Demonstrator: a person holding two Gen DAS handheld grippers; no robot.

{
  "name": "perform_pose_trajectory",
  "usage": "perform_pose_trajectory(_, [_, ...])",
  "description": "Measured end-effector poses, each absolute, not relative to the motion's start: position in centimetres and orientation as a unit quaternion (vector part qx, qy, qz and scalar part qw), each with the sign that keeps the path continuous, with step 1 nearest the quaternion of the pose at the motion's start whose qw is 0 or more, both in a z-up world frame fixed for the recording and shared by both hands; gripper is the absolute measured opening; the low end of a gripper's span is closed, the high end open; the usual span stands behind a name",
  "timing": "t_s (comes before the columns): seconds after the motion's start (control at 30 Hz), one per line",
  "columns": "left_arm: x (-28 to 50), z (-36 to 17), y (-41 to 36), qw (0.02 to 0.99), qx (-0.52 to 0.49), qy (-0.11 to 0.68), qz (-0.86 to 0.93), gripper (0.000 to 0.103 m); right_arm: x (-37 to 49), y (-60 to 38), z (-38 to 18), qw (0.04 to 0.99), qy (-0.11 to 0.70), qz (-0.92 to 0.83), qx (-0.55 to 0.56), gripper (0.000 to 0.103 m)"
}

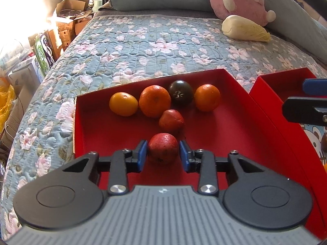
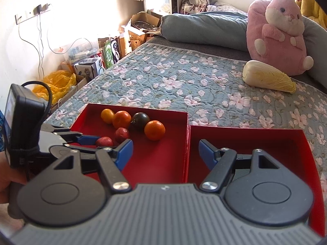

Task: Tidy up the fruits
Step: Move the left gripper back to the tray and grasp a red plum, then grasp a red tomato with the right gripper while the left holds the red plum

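Observation:
A red box (image 1: 90,134) on the bed holds several fruits: a yellow citrus (image 1: 123,104), two oranges (image 1: 154,101) (image 1: 207,97), a dark tomato (image 1: 180,95) and a red fruit (image 1: 171,120). My left gripper (image 1: 163,150) has a second red fruit (image 1: 162,149) between its blue pads; the left pad meets it and a sliver of gap shows at the right pad. In the right wrist view, my right gripper (image 2: 165,143) hangs open and empty above the wall between that box (image 2: 132,109) and a second red box (image 2: 245,138), which shows no fruit.
A napa cabbage (image 2: 267,77) and a pink plush (image 2: 276,34) lie at the far right of the flowered quilt (image 2: 173,77). Cardboard boxes (image 2: 141,26) and a yellow bag (image 2: 59,83) crowd the floor left of the bed. A hand (image 2: 6,183) shows at the lower left.

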State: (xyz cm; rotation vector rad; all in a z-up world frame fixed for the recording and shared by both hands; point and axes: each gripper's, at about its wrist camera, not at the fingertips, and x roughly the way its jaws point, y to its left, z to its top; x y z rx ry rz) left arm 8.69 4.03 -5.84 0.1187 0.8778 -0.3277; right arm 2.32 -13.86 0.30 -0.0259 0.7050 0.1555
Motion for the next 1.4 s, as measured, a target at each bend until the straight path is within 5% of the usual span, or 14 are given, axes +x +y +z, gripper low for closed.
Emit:
perform_pose_trajectory(0.37, [7.4, -5.5, 6.3, 0.884, 0.032, 0.444, -0.144, 0.037, 6.3, -10.3, -2.4, 0.913, 0.387, 0.128, -0.009, 0.056])
perform_pose_trajectory(0.9, [7.1, -5.5, 7.7, 0.883, 0.023, 0.443, -0.153, 0.037, 11.5, -5.6, -6.8, 0.895, 0.423, 0.136, -0.042, 0.053])
perform_pose_trajectory(1.13, [7.1, -5.6, 7.9, 0.883, 0.019, 0.443, -0.155, 0.037, 11.9, -5.5, -7.4, 0.897, 0.417, 0.136, -0.044, 0.033])
perform_pose_trajectory(1.4, [6.9, -5.4, 7.5, 0.883, 0.032, 0.442, -0.151, 0.037, 10.5, -6.0, -7.1, 0.899, 0.418, 0.129, -0.035, 0.034])
